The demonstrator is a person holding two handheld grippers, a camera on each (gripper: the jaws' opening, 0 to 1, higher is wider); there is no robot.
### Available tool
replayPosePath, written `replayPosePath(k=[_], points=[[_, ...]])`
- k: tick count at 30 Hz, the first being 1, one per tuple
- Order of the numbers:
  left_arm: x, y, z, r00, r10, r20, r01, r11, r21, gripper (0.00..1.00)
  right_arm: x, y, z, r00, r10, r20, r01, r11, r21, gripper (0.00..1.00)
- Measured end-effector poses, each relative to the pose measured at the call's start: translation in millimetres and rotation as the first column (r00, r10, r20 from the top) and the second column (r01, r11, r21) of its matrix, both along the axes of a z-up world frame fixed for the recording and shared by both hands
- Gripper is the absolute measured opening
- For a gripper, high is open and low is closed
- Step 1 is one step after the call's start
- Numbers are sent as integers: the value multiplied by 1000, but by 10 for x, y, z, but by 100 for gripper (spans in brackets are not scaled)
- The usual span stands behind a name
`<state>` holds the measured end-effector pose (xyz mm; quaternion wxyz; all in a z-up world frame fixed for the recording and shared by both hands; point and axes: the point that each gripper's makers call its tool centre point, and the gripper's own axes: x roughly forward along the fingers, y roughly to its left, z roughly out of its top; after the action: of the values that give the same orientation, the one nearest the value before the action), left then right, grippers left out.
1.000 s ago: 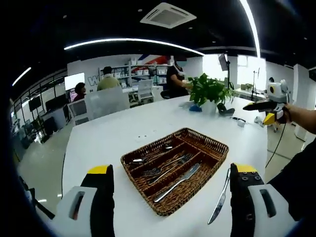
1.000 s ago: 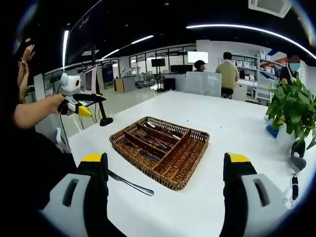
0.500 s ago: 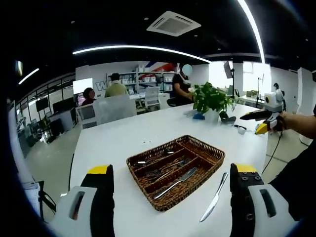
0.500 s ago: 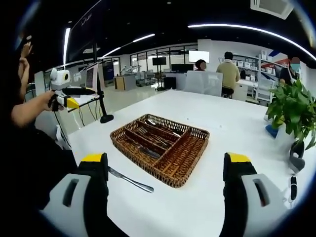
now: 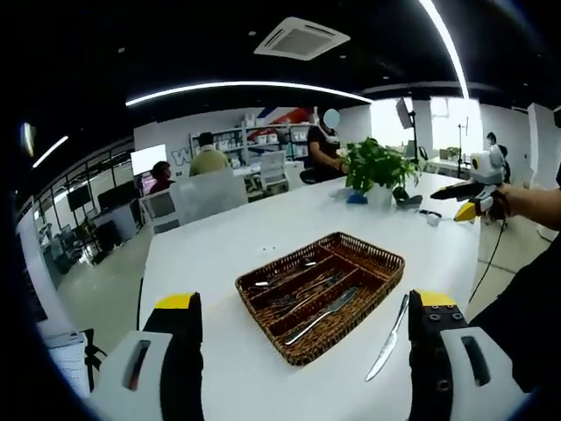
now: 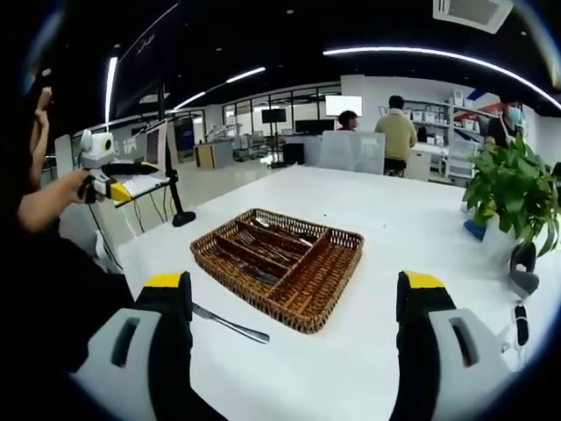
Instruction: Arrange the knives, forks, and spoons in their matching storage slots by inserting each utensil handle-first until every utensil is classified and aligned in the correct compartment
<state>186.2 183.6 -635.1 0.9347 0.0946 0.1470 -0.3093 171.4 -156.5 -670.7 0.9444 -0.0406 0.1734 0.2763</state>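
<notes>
We see a green potted plant (image 5: 375, 167) near the far edge of the white counter (image 5: 228, 254), with a small blue object (image 5: 354, 198) just beside it. Beyond the counter, people (image 6: 396, 133) sit by white chairs (image 5: 208, 190) and shelves (image 5: 237, 142).

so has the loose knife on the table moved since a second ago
No. The knife lies beside the wicker tray, off the same edge and at the same angle to it as before. Only the cameras have shifted.

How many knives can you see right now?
2. One knife lies loose on the table beside the tray; another sits in the tray's nearest slot. The tangled cutlery further in may hide more.
</notes>
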Motion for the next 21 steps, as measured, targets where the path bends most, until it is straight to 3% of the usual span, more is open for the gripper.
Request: replayPosePath(k=[4,6,7,9,14,21], points=[[-25,18,46,1000,10,12,-10,1000,-18,99,32,-77,29,999,-33,14,33,999,-28,100],[-57,16,52,1000,17,16,-16,999,-36,99,50,-67,148,997,-48,52,46,998,30,100],[-79,-1,46,1000,18,19,-17,998,-56,99,21,-60,164,998,-39,42,36,998,51,100],[-97,-33,35,999,32,31,-29,996,-87,99,17,-68,142,998,-46,39,44,998,46,100],[-156,-51,-101,999,29,22,-28,998,-52,99,-35,-75,113,998,-52,46,51,998,25,100],[-159,-63,18,998,46,50,-43,997,-68,99,-77,-132,127,996,-61,59,59,998,35,100]])
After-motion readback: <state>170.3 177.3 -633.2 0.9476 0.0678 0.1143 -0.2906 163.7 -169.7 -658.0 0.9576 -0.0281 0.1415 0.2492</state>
